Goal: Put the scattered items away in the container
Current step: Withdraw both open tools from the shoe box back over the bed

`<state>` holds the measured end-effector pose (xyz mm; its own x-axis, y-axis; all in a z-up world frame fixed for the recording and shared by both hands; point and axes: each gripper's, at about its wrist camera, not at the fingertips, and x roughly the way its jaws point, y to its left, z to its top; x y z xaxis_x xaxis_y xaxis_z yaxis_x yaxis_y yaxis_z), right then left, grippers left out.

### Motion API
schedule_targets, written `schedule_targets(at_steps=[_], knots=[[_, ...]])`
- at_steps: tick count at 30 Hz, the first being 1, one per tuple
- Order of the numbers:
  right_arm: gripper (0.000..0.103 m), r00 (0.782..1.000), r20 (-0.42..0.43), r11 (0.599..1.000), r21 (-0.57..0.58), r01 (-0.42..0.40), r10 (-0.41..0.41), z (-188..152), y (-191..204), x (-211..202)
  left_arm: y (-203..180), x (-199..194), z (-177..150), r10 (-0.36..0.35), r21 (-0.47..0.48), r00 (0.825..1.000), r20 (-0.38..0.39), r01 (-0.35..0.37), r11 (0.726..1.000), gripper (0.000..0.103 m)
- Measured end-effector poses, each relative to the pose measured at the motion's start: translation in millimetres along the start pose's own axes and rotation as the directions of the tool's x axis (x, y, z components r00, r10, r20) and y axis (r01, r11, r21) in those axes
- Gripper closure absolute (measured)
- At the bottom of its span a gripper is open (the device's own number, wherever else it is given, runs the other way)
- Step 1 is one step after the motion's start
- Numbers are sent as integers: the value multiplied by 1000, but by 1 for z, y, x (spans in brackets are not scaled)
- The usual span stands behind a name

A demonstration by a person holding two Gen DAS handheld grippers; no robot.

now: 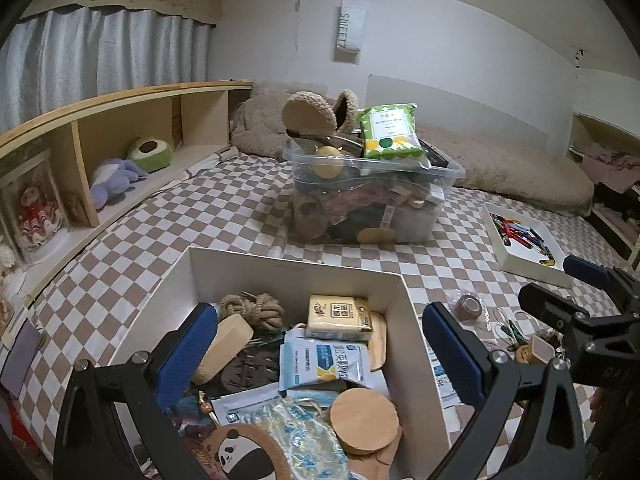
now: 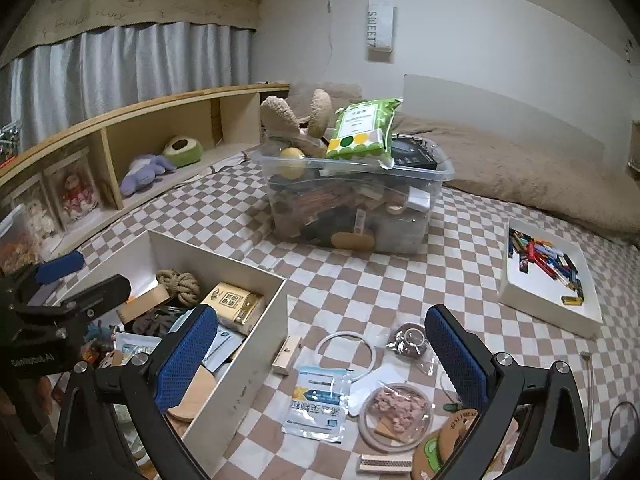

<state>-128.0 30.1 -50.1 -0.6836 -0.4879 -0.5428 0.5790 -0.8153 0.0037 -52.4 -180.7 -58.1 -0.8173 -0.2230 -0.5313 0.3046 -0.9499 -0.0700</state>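
Note:
A white cardboard box point(image 1: 280, 276) on the checkered bed holds a rope knot point(image 1: 256, 308), a gold pack point(image 1: 338, 316), a blue-white sachet point(image 1: 324, 364), round wooden coasters point(image 1: 364, 420) and a panda coaster point(image 1: 240, 452). My left gripper point(image 1: 320, 360) hangs open above this box with nothing between its fingers. My right gripper point(image 2: 322, 360) is open and empty over loose items to the right of the box point(image 2: 256, 360): a sachet point(image 2: 318, 404), a white ring point(image 2: 346, 350), a small wooden stick point(image 2: 287, 354), a bagged brown roll point(image 2: 410, 342) and a round dish of pink bits point(image 2: 396, 414).
A full clear plastic bin point(image 1: 372, 200), topped by a green wipes pack point(image 1: 390, 132), stands behind the box. A white tray of pens point(image 2: 548, 280) lies at the right. A wooden shelf point(image 1: 120, 120) with plush toys runs along the left. A beige blanket point(image 2: 520, 168) lies at the back.

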Motion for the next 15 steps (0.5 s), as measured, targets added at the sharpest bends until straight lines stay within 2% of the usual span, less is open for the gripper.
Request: schedule_targets(at_steps=[15], knots=[[0, 1000, 13, 1000, 22, 0, 0, -10, -19, -15, -19, -4, -3, -48, 18, 999, 0, 48, 999, 0]])
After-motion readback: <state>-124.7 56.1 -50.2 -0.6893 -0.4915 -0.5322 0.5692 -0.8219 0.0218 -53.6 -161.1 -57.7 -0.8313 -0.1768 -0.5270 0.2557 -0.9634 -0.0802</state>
